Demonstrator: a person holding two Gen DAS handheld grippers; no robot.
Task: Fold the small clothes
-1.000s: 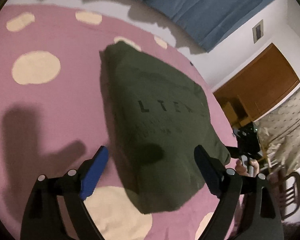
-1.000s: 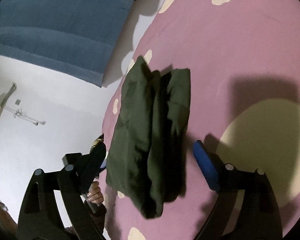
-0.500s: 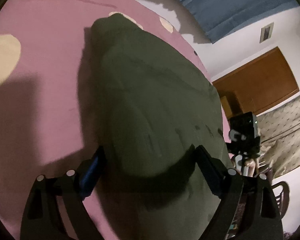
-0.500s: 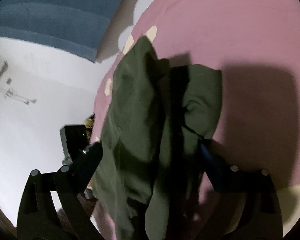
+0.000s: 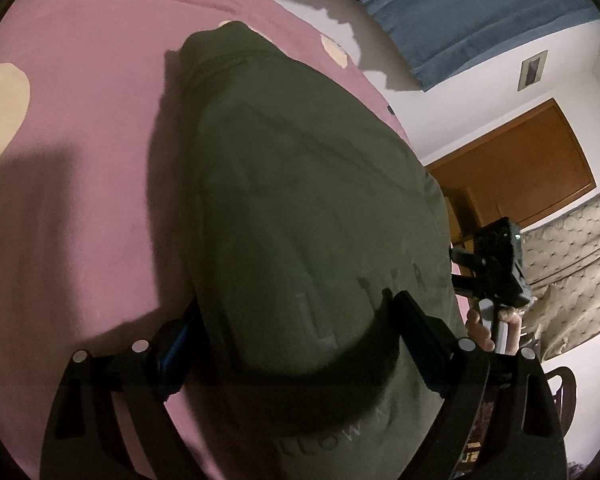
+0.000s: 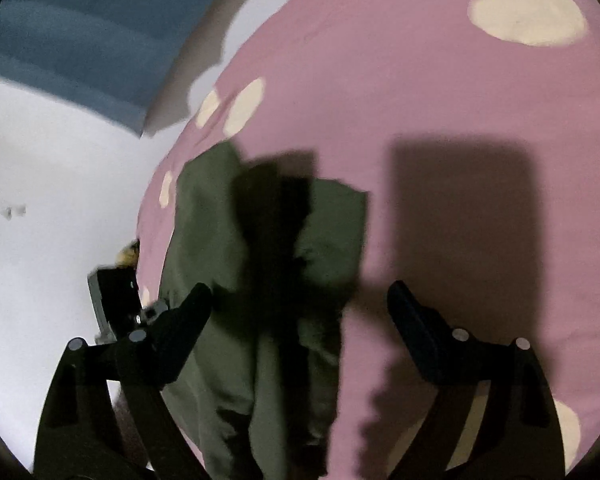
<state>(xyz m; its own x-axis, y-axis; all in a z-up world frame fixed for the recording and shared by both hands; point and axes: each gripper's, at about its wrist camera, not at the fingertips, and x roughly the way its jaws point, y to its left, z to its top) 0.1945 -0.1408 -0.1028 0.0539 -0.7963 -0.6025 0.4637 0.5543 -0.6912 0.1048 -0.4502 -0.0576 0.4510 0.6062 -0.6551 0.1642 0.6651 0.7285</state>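
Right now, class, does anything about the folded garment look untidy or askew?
Yes. The green garment on the pink spotted sheet isn't folded flat: in the right wrist view its layers bunch unevenly, one flap sticking out sideways.

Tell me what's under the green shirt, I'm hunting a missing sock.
Only the pink spotted bedsheet shows around the green shirt. Whatever lies beneath its folded layers is covered, so a sock cannot be ruled out.

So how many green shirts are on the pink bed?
1. The green shirt lies folded on the pink bed, reaching in between both grippers' open jaws. Nothing shows whether another hides underneath.
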